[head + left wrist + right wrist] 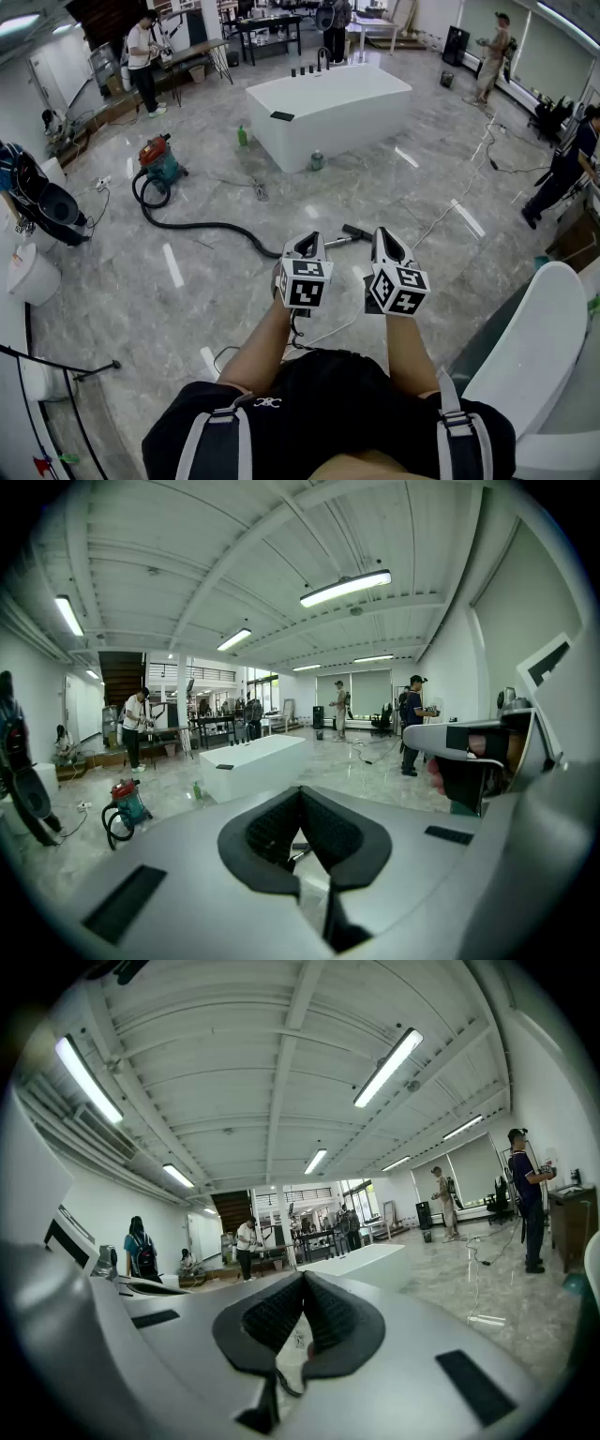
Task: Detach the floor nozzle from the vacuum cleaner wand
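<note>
Holding left gripper [307, 240] and right gripper [383, 235] out in front of torso, side by side, close but not touching. Jaws on both closed tip to tip, nothing between them. Pointing forward, left tipped slightly further down. Bare forearms [259, 349] extended, roughly parallel. Marker cubes [305, 282] facing up toward head camera.

Large open hall: part bathroom showroom, part work lab. Polished grey stone-look floor [187, 281]. White freestanding bathtub [328, 108] mid-floor, second tub [539, 347] at right edge. Red-and-teal vacuum cleaner [157, 161] with long black hose [202, 225] on floor. Loose cables [469, 183] across floor. Tables [272, 26] with gear by far wall. Several people [142, 56] standing about. White beamed ceiling [234, 564], strip lights [345, 587], tall windows [370, 691].
</note>
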A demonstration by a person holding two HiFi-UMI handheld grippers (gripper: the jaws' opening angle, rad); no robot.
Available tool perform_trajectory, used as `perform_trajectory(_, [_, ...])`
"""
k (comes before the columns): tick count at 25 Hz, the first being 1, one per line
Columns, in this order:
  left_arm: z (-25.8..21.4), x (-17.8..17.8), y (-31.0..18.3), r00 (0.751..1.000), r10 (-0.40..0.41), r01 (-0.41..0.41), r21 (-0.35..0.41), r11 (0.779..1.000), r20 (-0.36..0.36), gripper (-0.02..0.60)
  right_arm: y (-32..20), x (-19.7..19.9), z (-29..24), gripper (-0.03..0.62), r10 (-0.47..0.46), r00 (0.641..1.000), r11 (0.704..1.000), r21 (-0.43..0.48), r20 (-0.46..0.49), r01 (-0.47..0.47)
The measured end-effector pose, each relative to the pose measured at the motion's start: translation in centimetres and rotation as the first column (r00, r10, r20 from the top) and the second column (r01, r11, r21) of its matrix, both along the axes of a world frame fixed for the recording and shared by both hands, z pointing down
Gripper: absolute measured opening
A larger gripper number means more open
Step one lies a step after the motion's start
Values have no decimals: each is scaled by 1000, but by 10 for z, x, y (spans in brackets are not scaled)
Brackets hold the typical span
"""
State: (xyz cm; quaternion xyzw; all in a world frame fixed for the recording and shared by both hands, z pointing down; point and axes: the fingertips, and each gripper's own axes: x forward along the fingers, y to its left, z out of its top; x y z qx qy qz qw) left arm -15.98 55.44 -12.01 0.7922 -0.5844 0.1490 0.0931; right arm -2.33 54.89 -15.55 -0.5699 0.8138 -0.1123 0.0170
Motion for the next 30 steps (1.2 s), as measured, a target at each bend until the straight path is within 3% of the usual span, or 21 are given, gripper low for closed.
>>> perform_trajectory(13, [23, -42, -9, 1000, 13, -14, -38, 999, -14, 11, -5, -46, 14, 11, 11, 998, 1000, -1, -58, -11])
perform_trajectory(17, [30, -37, -29, 1000, 11, -12, -57, 998, -13, 11, -24, -41, 18, 11, 23, 1000, 1000, -13, -19, -23])
perform_trajectory(23, [26, -27, -82, 1000, -21, 21, -33, 999, -1, 11, -81, -20, 26, 12, 13, 997, 999, -31, 72, -10])
perform_trajectory(30, [15, 16, -164, 997, -59, 60, -12, 998, 50, 11, -186, 30, 21, 11, 15, 990, 1000, -25, 139, -11])
